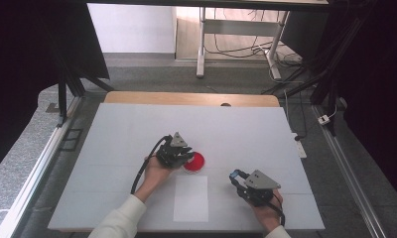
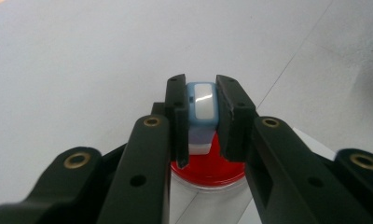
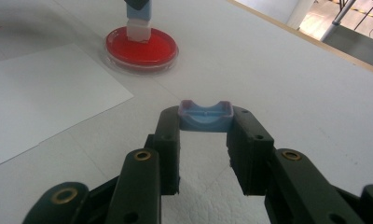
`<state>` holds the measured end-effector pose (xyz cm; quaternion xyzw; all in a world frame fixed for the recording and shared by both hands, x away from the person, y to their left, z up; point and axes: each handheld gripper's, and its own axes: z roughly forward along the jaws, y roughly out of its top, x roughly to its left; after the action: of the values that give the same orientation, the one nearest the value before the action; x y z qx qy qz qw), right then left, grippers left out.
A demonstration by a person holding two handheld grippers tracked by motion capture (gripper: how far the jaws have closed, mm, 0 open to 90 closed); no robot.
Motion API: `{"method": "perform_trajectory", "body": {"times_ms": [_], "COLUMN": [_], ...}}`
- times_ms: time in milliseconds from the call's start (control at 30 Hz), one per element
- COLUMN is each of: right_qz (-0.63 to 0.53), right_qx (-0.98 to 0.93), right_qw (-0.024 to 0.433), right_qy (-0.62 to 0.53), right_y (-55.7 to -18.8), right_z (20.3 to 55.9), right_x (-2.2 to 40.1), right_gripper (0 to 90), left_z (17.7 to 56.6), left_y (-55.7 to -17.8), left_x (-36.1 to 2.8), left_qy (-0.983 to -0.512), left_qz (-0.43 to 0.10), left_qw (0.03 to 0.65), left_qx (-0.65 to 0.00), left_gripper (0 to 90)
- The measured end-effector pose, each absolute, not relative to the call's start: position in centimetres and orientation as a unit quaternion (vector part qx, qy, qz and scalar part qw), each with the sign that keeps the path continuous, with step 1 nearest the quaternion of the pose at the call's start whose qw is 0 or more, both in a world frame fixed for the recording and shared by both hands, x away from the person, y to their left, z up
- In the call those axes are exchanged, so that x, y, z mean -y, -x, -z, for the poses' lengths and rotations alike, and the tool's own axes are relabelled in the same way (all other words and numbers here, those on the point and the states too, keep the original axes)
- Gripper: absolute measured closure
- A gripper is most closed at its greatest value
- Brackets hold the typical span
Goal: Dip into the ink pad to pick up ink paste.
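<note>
Gripping blue-white stamp (image 2: 202, 109) in left hand-held gripper (image 2: 201, 122), over red dish (image 2: 208, 168).

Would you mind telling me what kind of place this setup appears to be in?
Probably a lab or recording workspace rather than a home: a white table framed by dark curtains and metal rails, loose cables on the floor, and a red dish beside a sheet of paper.

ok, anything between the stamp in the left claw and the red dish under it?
Nothing visible. The left claw is shut on the stamp, whose white lower end hangs right over the red dish; the right gripper view shows it at the red surface, contact unclear.
</note>
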<state>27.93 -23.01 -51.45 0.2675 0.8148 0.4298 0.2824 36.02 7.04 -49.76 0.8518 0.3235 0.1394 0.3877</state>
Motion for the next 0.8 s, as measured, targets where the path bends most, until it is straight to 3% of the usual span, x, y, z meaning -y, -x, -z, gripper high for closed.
{"method": "perform_trajectory", "body": {"times_ms": [800], "right_qz": [-0.429], "right_qx": [-0.815], "right_qw": [0.285], "right_qy": [-0.265], "right_y": [-27.89], "right_z": [51.46], "right_x": [22.92], "right_gripper": [65.2], "left_z": [50.31], "left_y": [-36.05], "left_x": [-6.87], "left_qy": [-0.850], "left_qz": [-0.147], "left_qw": [0.392], "left_qx": [-0.319], "left_gripper": [75.9]}}
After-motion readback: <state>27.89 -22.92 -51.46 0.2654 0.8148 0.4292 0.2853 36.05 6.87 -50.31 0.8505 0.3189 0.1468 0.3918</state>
